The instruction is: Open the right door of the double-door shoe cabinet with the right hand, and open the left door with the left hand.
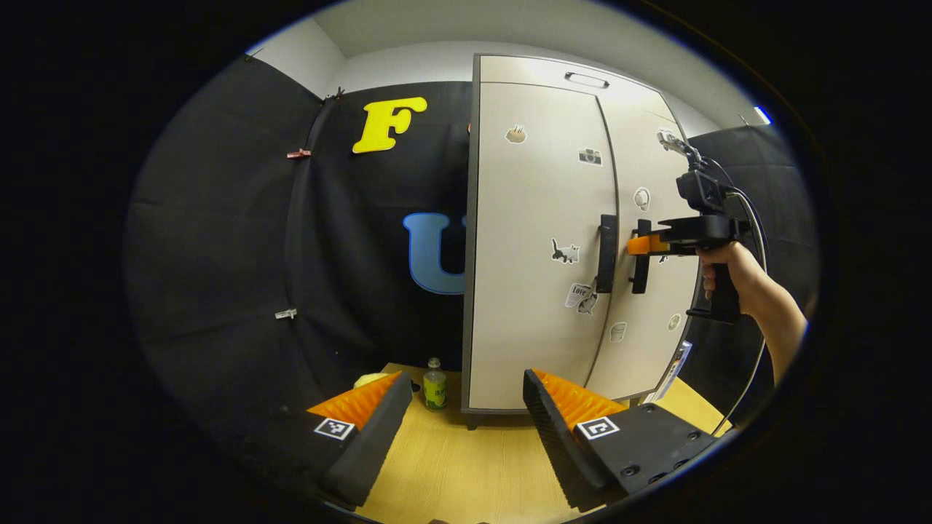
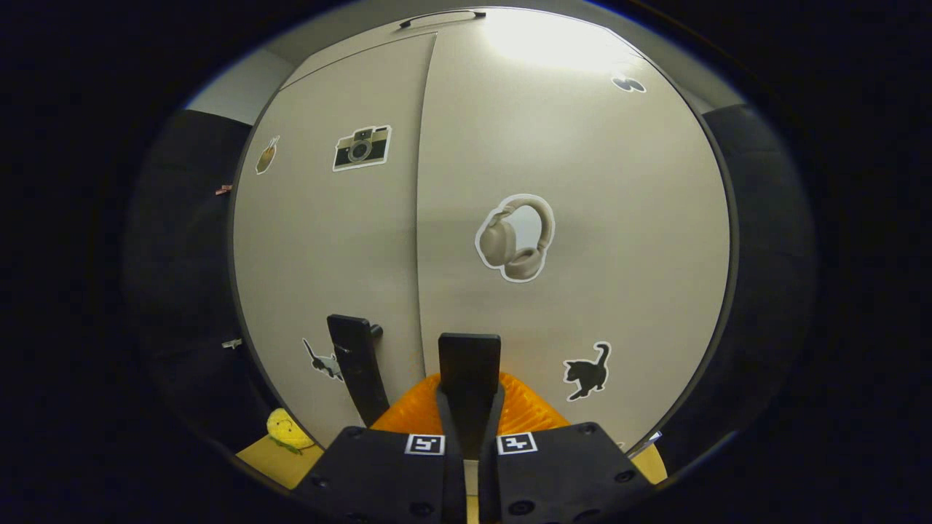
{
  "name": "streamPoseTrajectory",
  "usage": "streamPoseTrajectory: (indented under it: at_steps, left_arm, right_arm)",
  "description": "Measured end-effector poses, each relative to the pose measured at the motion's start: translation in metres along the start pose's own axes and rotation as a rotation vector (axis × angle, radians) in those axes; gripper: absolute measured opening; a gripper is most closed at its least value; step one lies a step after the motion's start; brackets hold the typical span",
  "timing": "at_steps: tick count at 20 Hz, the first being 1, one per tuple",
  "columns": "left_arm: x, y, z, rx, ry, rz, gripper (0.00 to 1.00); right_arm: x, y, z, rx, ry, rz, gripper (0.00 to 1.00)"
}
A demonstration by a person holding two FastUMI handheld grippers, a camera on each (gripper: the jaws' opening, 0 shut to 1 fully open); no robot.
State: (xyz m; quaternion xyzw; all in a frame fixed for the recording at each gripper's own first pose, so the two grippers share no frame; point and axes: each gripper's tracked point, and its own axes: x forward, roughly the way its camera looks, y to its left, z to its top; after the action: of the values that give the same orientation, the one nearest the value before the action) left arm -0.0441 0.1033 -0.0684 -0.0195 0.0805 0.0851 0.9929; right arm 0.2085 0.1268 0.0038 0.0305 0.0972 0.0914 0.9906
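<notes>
The pale double-door shoe cabinet (image 1: 539,240) stands on a wooden surface with both doors shut. Each door has a dark vertical handle beside the centre seam. In the right gripper view my right gripper (image 2: 470,399) is shut on the right door's handle (image 2: 470,360), and the left door's handle (image 2: 355,364) stands free beside it. In the left gripper view the right gripper (image 1: 641,246), held by a hand (image 1: 728,266), grips the right handle (image 1: 640,275). My left gripper (image 1: 466,407) is open and low, well short of the left handle (image 1: 606,253).
A small green-labelled bottle (image 1: 435,386) and a yellow soft toy (image 2: 286,431) stand left of the cabinet's foot on the wooden surface (image 1: 451,466). Black cloth walls close in on the left and right. A cable hangs from the right gripper.
</notes>
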Motion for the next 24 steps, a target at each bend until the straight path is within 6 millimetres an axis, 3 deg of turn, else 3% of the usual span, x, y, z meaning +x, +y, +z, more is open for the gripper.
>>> streamPoseTrajectory:
  at_steps: [4,8,17,24]
  left_arm:
    - [0.0,-0.002,-0.002,-0.002,-0.009,-0.028,0.95]
    - [-0.017,-0.014,0.002,0.007,-0.019,-0.075,0.95]
    - [-0.031,-0.062,-0.002,0.039,-0.035,-0.213,0.95]
    - [-0.025,-0.074,0.004,0.026,-0.059,-0.256,0.95]
  right_arm:
    - [-0.026,-0.002,-0.002,0.021,0.003,0.023,0.11]
    - [-0.066,-0.014,-0.004,0.033,-0.008,0.025,0.11]
    - [-0.112,-0.044,-0.006,0.031,-0.035,-0.047,0.11]
    - [-0.137,-0.071,-0.007,0.003,0.015,-0.122,0.1]
